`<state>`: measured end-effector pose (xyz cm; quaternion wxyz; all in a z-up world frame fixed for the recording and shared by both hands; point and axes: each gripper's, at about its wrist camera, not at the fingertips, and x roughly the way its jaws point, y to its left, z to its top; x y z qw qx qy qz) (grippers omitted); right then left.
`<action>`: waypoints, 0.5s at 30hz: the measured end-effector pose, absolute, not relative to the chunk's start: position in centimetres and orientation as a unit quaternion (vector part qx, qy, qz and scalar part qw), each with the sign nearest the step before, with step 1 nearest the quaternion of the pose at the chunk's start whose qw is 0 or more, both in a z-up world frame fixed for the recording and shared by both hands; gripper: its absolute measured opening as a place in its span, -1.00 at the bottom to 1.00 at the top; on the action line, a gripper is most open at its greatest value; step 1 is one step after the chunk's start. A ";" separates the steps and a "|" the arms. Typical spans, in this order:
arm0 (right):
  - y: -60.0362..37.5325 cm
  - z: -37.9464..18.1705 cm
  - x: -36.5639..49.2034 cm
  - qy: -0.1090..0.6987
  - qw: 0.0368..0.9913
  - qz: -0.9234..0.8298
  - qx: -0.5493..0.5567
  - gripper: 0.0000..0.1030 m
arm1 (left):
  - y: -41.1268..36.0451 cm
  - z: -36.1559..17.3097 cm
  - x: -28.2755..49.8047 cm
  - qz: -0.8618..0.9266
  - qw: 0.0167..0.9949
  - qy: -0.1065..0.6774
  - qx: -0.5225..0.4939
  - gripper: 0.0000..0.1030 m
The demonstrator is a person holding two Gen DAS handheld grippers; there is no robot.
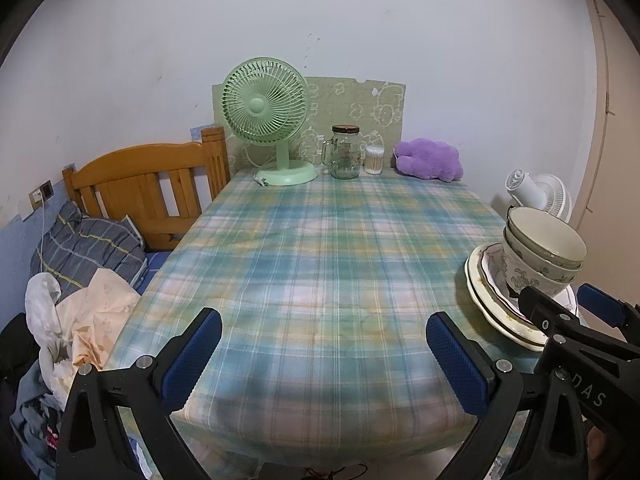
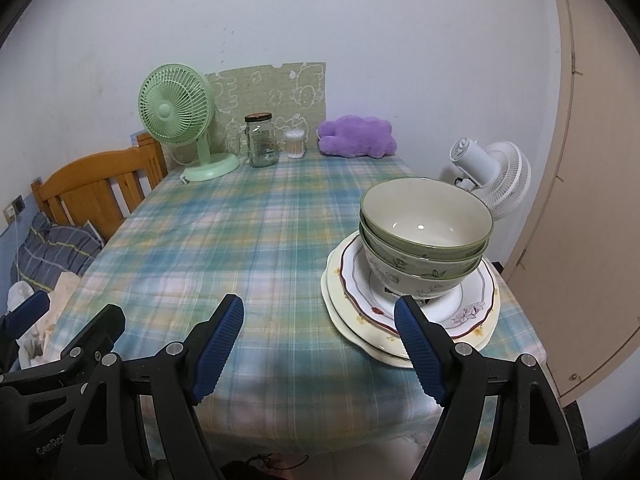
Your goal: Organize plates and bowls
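1. Three bowls (image 2: 426, 240), nested, standing upright on a stack of plates (image 2: 400, 312) at the near right corner of the bench (image 2: 240, 240); at least three plates can be counted, the topmost with a red scalloped rim.
2. Glazed ceramic by the look of it: likely heavy as a stack, stiff, slick and breakable. Judged best lifted one bowl at a time by pinching the rim wall; plates by the overhanging edge.
3. Right gripper (image 2: 320, 348): fingers released, spread wide, holding nothing, hovering just near of the plate stack, its right finger overlapping the plates' near edge in its own view; contact cannot be told.
4. Left gripper (image 1: 324, 360): fingers likewise spread and empty, over the near middle of the bench, well left of the crockery.
5. Far edge of bench: green fan (image 1: 266, 120), glass jar (image 1: 346, 152), cotton-swab tub (image 1: 374, 160), purple plush (image 1: 430, 160).
6. Beyond the bench: white fan (image 2: 492, 176) at right, wooden headboard (image 1: 148, 184) at left.
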<state>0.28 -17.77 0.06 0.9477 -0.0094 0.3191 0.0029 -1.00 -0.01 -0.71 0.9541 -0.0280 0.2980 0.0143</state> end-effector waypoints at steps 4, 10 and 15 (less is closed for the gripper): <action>-17.8 0.1 0.2 0.320 0.947 0.003 -0.009 0.56 | -0.1 -0.7 -1.1 0.015 0.954 0.299 -0.028 1.00; -17.9 -0.1 0.1 0.322 0.947 0.002 -0.008 0.56 | -0.2 -0.7 -1.0 0.015 0.954 0.299 -0.028 1.00; -18.0 -0.1 0.1 0.323 0.946 0.002 -0.008 0.56 | -0.3 -0.7 -1.1 0.016 0.954 0.299 -0.027 1.00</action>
